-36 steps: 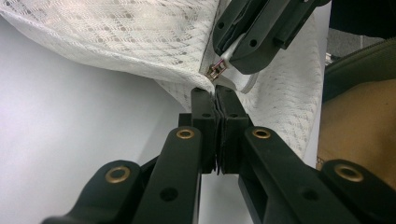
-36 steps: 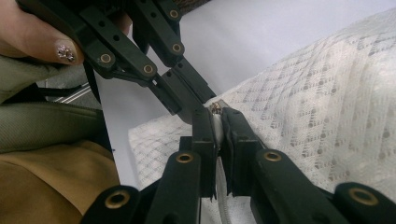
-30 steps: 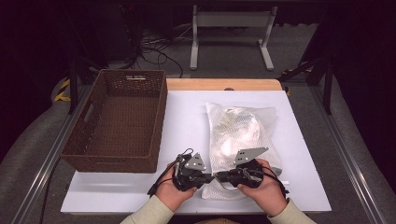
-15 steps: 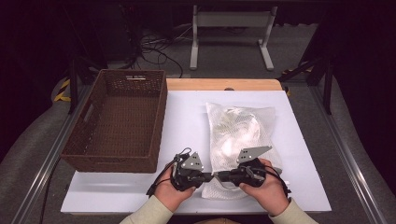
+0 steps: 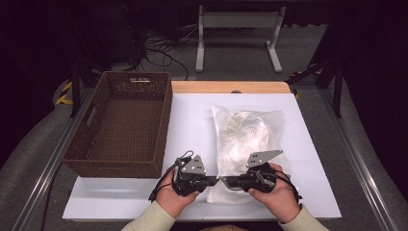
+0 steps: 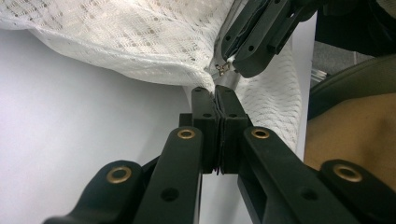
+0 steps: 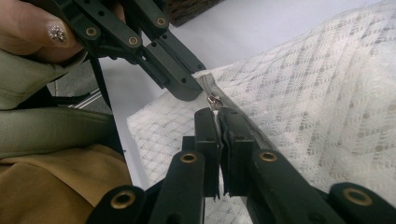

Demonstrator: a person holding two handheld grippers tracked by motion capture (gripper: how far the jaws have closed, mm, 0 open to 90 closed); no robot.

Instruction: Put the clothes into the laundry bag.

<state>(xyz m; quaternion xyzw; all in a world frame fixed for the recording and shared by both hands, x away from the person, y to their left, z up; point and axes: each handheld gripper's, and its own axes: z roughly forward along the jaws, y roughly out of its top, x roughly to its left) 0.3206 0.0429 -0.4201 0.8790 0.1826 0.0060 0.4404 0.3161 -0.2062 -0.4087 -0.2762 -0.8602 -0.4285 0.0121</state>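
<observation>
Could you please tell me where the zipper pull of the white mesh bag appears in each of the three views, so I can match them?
High view: zipper pull low centre, between both gripper tips at the mesh bag near edge, too small to see clearly.
Left gripper view: upper centre, just above the shut jaws.
Right gripper view: centre, above the shut jaws.
Shared landmark: the grey zipper tape both hand-held grippers pinch.

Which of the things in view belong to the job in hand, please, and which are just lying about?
In the job:
- white mesh laundry bag, pinched at its near zipper edge
- zipper pull
- left tool, shut on the bag
- right tool, shut on the bag

Lying about:
- brown wicker basket, nothing in it
- white table top
- metal stand on the floor behind
</observation>
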